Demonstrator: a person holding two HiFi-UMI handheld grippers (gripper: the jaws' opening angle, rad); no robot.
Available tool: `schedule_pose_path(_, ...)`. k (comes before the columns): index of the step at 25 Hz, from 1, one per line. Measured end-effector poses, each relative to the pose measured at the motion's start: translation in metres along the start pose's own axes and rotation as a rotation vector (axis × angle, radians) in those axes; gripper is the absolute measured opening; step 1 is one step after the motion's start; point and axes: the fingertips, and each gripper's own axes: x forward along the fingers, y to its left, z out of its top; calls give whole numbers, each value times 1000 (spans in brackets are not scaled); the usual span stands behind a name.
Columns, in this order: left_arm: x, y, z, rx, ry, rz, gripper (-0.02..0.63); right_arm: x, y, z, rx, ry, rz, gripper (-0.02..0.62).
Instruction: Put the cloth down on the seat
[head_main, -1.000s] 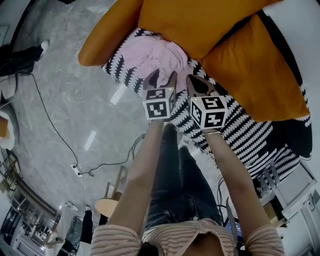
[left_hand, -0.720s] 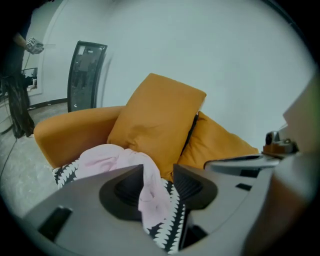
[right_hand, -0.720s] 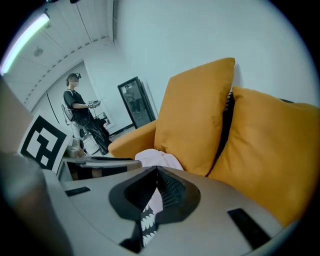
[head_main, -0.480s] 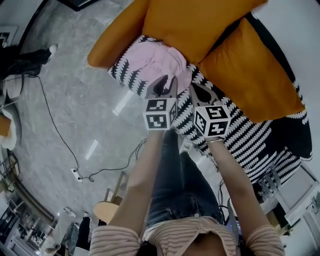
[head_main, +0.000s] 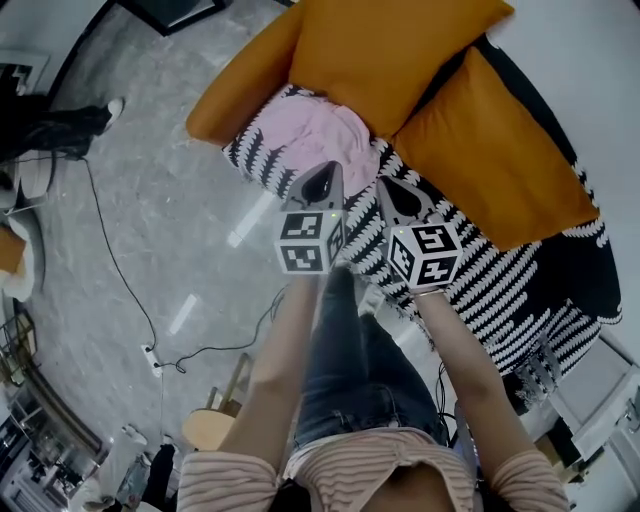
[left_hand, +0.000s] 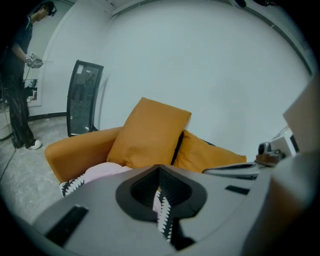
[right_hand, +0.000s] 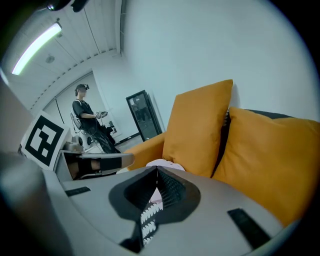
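Observation:
The pink cloth (head_main: 310, 135) lies crumpled on the sofa seat (head_main: 470, 265), on its black-and-white patterned cover, against the orange armrest (head_main: 235, 85). My left gripper (head_main: 322, 180) hovers just in front of the cloth, shut with nothing between its jaws. My right gripper (head_main: 400, 195) hangs beside it over the seat, also shut and empty. In the left gripper view the cloth (left_hand: 102, 171) shows beyond the closed left gripper (left_hand: 159, 167). In the right gripper view a bit of the cloth (right_hand: 163, 163) peeks over the closed right gripper (right_hand: 156, 169).
Two orange cushions (head_main: 390, 50) (head_main: 500, 150) lean on the sofa back behind the cloth. A cable (head_main: 110, 260) runs across the grey floor at the left. A person (right_hand: 87, 125) stands far back in the room beside a dark glass panel (right_hand: 142, 115).
The left gripper's jaws have closed from wide open to shut, holding nothing. Both grippers have drawn back a little from the cloth, which stays on the seat.

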Motion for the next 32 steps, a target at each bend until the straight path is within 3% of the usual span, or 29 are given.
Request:
schedule_pose_path(8, -42, -21, 29, 30, -88, -26, 12, -37, 23, 38, -7, -136, 60, 8)
schedule_pose_path(15, -76, -42, 63, 52, -153, -35, 12, -69, 37, 66, -26, -183, 100, 8)
schedule_pose_path(23, -123, -71, 78, 96, -214, -40, 12, -121, 59, 85, -103, -268, 124, 8)
schedule_pose_path(32, -178, -102, 88, 155, -286, -30, 12, -188, 77, 102, -114, -373, 146, 8)
